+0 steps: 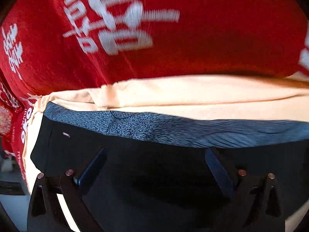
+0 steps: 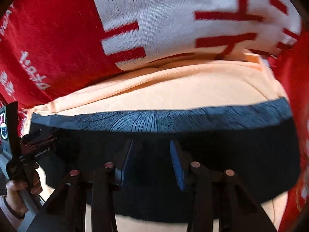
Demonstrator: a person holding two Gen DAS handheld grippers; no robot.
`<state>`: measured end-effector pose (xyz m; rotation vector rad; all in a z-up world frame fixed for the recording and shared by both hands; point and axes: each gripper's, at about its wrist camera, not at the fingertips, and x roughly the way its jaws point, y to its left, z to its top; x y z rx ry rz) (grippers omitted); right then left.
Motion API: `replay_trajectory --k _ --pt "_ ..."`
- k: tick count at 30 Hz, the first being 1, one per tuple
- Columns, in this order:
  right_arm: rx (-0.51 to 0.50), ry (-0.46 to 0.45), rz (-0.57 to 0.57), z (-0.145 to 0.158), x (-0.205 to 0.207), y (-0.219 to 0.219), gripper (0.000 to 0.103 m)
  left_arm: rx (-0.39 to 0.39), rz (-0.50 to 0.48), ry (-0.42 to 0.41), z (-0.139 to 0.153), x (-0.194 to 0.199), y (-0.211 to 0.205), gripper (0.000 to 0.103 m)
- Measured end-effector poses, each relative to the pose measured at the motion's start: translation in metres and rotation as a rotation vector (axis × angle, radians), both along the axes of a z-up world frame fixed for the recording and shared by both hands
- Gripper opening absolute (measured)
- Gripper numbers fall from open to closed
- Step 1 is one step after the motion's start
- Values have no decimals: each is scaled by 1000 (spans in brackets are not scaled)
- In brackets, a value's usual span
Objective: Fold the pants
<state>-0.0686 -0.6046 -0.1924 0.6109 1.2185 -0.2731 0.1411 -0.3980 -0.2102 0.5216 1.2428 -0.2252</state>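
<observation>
Dark navy pants (image 1: 146, 166) lie folded on a cream cloth (image 1: 193, 100), with their grey fleecy lining (image 1: 154, 127) showing along the far edge. My left gripper (image 1: 156, 154) hovers just over the dark fabric with its jaws wide apart and empty. In the right wrist view the same pants (image 2: 241, 154) fill the lower half, with the lining (image 2: 164, 119) along the far edge. My right gripper (image 2: 151, 147) is over the pants, jaws apart with a narrower gap, nothing between them. The left gripper (image 2: 44, 141) shows at the pants' left end.
A red blanket with white lettering (image 1: 212, 38) covers the surface beyond the cream cloth, and in the right view it shows a large white patch (image 2: 173, 19). A hand (image 2: 17, 191) holds the left gripper's handle at the lower left.
</observation>
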Motion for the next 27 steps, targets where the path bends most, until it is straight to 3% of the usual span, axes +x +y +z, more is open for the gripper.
replay_trajectory --k 3,9,14,21,27 --pt "-40 2 6 -17 8 -7 42 -54 36 10 -8 9 7 102" --pt "-179 2 34 -23 8 -22 41 -76 46 27 -12 12 8 102" --pt "-158 37 -41 -19 -4 -43 42 -55 50 38 -11 13 8 102" --pt "-143 85 -96 1 -61 -46 46 -26 45 24 -8 10 1 102" --pt "-220 123 -122 0 -113 -38 49 -4 48 20 -3 3 -10 102"
